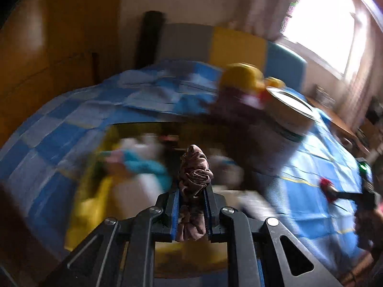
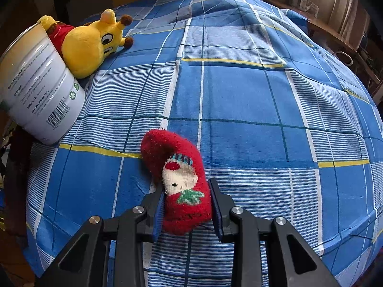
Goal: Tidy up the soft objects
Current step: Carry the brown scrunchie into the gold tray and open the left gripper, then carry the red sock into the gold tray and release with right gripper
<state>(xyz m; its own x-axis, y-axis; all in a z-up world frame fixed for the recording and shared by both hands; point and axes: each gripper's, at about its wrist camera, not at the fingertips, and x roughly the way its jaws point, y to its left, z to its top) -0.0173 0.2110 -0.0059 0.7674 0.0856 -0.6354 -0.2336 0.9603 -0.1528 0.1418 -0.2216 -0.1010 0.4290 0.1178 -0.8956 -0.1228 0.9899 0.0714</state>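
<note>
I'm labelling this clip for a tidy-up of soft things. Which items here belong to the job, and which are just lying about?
Part of the job:
- brown cloth, clamped in the left gripper
- red sock, clamped in the right gripper
- yellow plush toy, on the bed

Just lying about:
- tin can
- checked bedspread

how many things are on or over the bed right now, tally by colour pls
red: 1, sock clamped in the right tool
brown: 1, bunched cloth clamped in the left tool
yellow: 1, plush toy
white: 1, tin can
total: 4
</note>
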